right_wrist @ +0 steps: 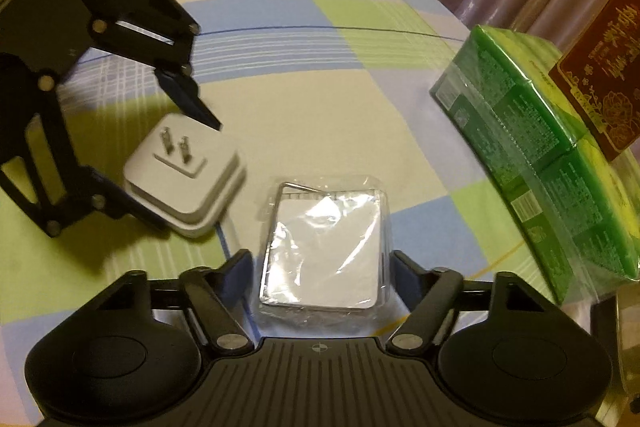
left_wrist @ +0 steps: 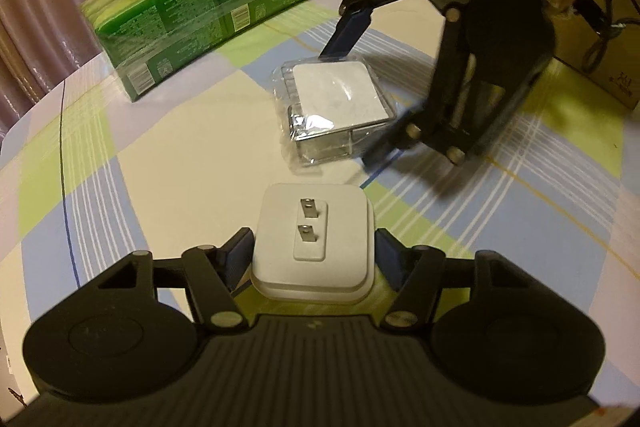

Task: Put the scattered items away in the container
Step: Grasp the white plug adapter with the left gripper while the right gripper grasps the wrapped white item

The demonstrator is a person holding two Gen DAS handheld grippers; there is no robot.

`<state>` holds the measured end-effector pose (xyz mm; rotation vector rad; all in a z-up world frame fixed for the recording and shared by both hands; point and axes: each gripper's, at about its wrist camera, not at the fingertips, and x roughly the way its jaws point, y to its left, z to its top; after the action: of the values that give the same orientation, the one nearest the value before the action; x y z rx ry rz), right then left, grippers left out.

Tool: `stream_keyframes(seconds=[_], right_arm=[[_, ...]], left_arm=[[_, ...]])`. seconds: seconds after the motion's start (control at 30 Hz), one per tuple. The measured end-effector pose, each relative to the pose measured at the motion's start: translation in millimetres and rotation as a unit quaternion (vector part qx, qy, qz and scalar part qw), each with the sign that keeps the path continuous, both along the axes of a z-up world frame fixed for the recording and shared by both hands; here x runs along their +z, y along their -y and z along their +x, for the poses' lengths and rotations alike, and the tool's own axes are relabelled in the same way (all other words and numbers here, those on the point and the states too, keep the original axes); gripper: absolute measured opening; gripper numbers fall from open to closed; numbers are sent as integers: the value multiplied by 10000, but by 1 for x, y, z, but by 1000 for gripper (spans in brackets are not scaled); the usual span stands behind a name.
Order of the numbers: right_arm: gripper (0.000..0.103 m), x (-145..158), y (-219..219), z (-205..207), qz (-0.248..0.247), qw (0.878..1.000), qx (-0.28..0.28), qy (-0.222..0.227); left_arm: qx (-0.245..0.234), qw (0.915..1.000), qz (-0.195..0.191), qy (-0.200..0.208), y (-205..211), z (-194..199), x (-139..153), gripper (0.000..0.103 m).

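Prongs up, the white plug adapter (left_wrist: 314,247) is seen at the lower centre of the left wrist view, lying on the checked worktop (left_wrist: 168,155) with its two flat pins pointing toward the ceiling. It is bracketed by the left hand-held gripper (left_wrist: 314,253), whose blue pads are set against its two side faces; a grip on it is judged to be made or all but made. A rigid, light, smooth-shelled block is what it looks like, so the flat opposite sides are the place to be clamped, low on the body and clear of the pins. It is roughly square, with no clear long axis.

Over in the right wrist view, the clear plastic case (right_wrist: 324,251) sits at lower centre, flat on the worktop, its white insert facing up and its longer side running away from the camera. It is straddled by the right hand-held gripper (right_wrist: 322,267); whether the pads press is not to be told. Thin, glossy, crinkly film is suggested: slippery and easily crushed.
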<state>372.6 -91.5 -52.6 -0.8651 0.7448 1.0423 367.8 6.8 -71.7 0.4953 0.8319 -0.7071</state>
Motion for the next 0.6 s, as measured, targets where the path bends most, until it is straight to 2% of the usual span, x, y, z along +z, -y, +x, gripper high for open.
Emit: stream_keyframes(seconds=[0.1, 0.3, 0.47, 0.6], right_arm=[[61, 2, 2, 1, 53, 9999, -119, -53], [60, 10, 12, -15, -8, 9997, -193, -140], [60, 22, 38, -47, 106, 9985, -446, -313], [60, 33, 67, -81, 148, 9964, -769, -328]], left_arm=[[33, 10000, 12, 16, -3, -2, 0, 61], [43, 10000, -57, -6, -3, -13, 4, 61], [-33, 9998, -180, -69, -1, -35, 13, 61], [-110, 9997, -222, -63, 3, -69, 22, 61]])
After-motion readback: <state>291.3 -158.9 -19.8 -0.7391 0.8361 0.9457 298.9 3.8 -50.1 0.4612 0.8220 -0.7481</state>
